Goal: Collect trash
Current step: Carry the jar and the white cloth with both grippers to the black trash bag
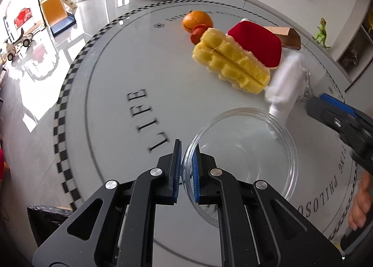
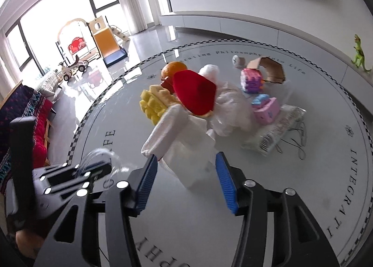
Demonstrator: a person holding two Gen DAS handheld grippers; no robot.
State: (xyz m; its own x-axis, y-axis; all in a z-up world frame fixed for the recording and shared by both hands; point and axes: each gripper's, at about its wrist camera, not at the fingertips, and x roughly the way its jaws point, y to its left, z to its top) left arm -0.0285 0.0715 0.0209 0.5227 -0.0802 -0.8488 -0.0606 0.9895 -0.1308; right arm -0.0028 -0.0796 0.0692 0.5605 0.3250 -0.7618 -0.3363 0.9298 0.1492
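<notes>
- Currently: left gripper (image 1: 185, 169) clenched on the near-left rim of the clear bowl (image 1: 275, 148), one pad inside the wall, one outside.
- Right gripper (image 2: 185, 182) released, jaws parted and straddling the near edge of the white tissue (image 2: 184, 141); pads apparently not pressing it.
- Trash location: tissue lying on the desk (image 2: 291, 197), just beyond the bowl's far-right rim; crumpled white plastic bag (image 2: 229, 113) behind it, clear wrapper (image 2: 277, 131) to the right, torn cardboard (image 2: 272, 68) at the far side.
- Also in the pile: yellow sponge (image 1: 229, 61), red pad (image 1: 256, 43), orange (image 1: 197, 21), two pink toy blocks (image 2: 265, 106).
- Containers: bowl empty, nothing yet collected; tilt cannot be judged through the clear wall.
- Risk: thin-rim grip likely to slip or tip the bowl if moved abruptly, owing to smooth plastic and off-centre hold.
- Risk: closing on only one tissue layer may drag it and leave the rest on the desk.
- Risk: tissue edge touching the sponge and red pad; pulling may disturb both.
- Risk: grippers near each other; collision possible during transfer.
</notes>
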